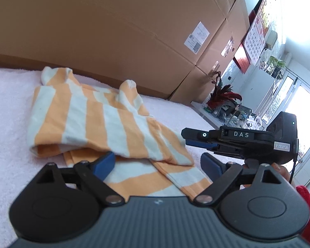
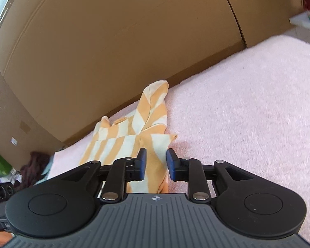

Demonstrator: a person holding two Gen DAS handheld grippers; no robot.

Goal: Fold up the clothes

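Note:
An orange-and-white striped garment (image 1: pixel 88 119) lies partly folded on a pink fleecy cover (image 1: pixel 8 111). My left gripper (image 1: pixel 158 163) stands wide open over its near edge, and the cloth lies below the blue pads untouched. The right gripper (image 1: pixel 186 138) comes in from the right at the garment's right edge. In the right wrist view the garment (image 2: pixel 134 136) stretches away toward the boxes. My right gripper (image 2: pixel 156 161) is partly open there. A strip of the cloth shows in the gap, and the pads do not press on it.
Large cardboard boxes (image 1: pixel 113 31) wall off the far side of the cover (image 2: pixel 248 103). A white shelf with a red-leaved plant (image 1: pixel 223 97) stands at the right. A hand and a red sleeve (image 1: pixel 308 202) hold the right gripper. Dark cloth and clutter (image 2: pixel 33 165) lie at the left.

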